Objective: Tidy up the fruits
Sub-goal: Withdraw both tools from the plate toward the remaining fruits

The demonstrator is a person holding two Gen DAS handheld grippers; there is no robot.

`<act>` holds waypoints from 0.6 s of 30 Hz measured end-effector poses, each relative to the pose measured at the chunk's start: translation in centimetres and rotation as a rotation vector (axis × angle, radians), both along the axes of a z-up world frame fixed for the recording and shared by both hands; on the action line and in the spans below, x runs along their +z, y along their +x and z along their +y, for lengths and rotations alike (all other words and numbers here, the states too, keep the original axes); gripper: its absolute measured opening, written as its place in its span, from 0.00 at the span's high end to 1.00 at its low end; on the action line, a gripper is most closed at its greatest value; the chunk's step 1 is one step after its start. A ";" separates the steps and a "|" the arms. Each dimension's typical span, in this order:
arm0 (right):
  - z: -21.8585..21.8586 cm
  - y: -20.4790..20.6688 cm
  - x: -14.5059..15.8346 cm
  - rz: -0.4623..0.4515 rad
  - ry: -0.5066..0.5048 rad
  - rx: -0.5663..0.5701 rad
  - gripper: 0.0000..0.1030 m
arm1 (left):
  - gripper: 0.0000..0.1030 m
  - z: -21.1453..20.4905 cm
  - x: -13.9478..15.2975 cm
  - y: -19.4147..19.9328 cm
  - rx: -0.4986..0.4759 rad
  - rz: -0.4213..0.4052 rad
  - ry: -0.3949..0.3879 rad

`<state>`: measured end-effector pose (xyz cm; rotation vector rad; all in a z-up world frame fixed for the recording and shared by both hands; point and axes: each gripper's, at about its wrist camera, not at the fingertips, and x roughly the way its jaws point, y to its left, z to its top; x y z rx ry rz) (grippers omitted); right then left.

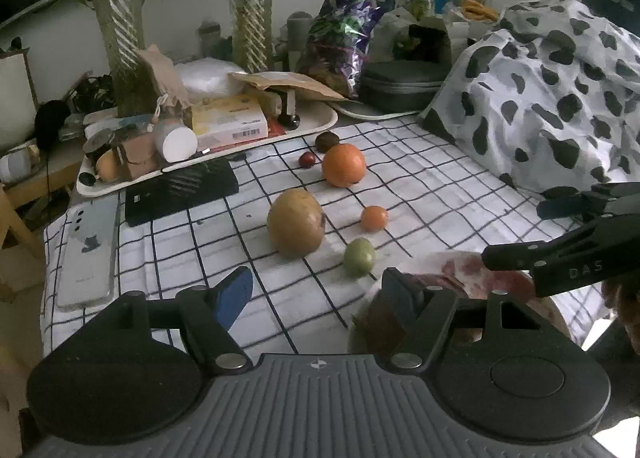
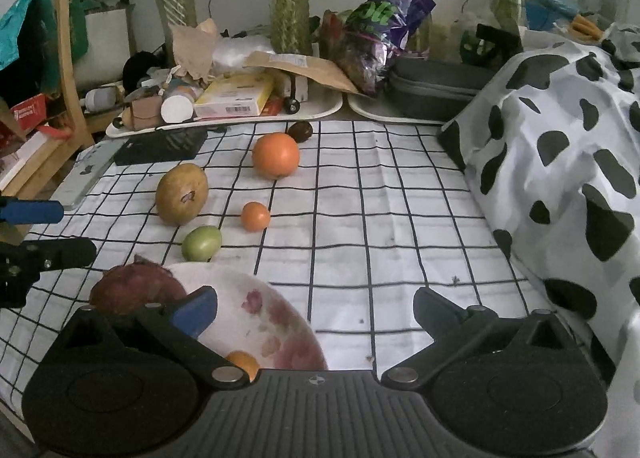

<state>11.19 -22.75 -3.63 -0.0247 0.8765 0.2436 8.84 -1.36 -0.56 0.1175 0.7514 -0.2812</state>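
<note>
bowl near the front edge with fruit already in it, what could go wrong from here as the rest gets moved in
1. The bowl already holds a dragon fruit and a small orange fruit; adding the big mango and orange may crowd it.
2. The round green fruit and small tangerine could roll on the checked cloth if nudged.
3. The left gripper and right gripper, both open, work close together at the bowl and might bump.

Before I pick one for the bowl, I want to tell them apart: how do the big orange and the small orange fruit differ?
The big orange is far larger than the small orange fruit and lies farther back, near the trays; the small one sits closer to the bowl. Both are round, orange and rest loose on the checked cloth.
</note>
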 end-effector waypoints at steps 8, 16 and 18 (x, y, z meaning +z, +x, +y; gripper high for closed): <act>0.8 2.3 -0.8 0.005 -0.029 0.052 0.00 | 0.32 0.2 -0.8 2.4 -0.029 0.013 0.024; 1.8 4.2 -1.5 0.012 -0.068 0.092 0.00 | 0.32 0.4 -1.6 4.6 -0.053 0.028 0.055; 2.0 4.7 -1.6 0.015 -0.068 0.098 0.00 | 0.32 0.4 -1.7 5.2 -0.058 0.033 0.056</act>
